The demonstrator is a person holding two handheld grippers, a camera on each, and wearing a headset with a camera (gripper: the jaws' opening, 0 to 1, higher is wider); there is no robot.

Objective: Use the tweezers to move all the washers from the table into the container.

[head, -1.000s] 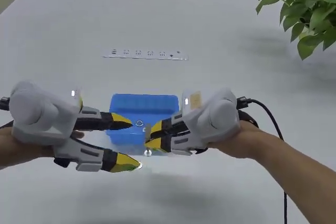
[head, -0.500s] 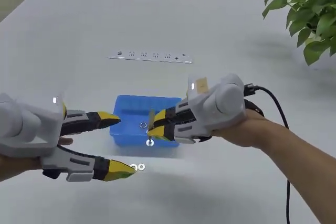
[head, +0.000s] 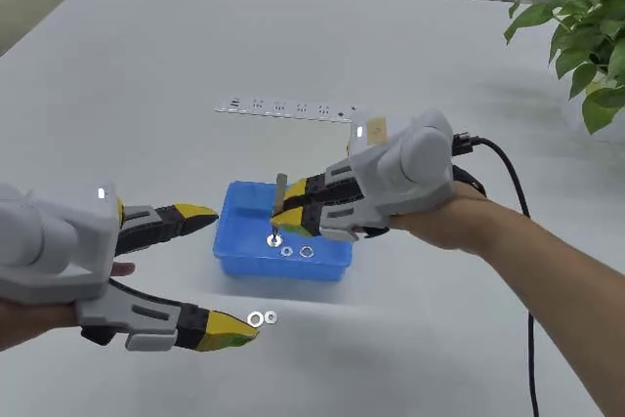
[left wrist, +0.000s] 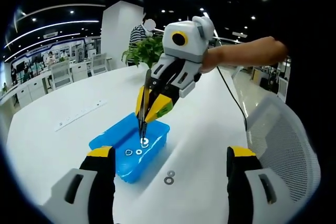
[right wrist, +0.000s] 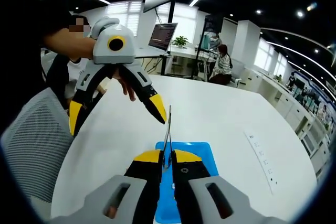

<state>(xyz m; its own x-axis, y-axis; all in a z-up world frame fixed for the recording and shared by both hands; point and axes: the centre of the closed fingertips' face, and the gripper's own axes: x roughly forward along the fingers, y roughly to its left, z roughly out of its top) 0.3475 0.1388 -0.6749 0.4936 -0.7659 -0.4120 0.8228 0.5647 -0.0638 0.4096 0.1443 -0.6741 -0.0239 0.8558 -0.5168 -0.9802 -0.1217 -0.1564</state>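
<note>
Right tongs clamped on the tweezers, jaws pressed together around the upper part. The tweezers point down from them into the blue container, which sits right under the right tongs' tips. One washer is right at the tweezer tips, inside the container. Can't tell if it's pinched or lying on the bottom. Two more washers lie flat in the container just beside that tip, below the right tongs' jaws.

Left tongs wide apart, gripping nothing, facing the right tongs across the container. One jaw is near the container wall that faces it. The other is lower, its tip just beside a loose pair of washers on the table, not touching them. In the left gripper view that loose pair lies between the two jaws, just ahead of them, and the container is further on, toward one jaw.

A power strip lies well beyond both tongs, and a plant stands far off on the right tongs' side. A black cable runs from the back of the right tongs.
</note>
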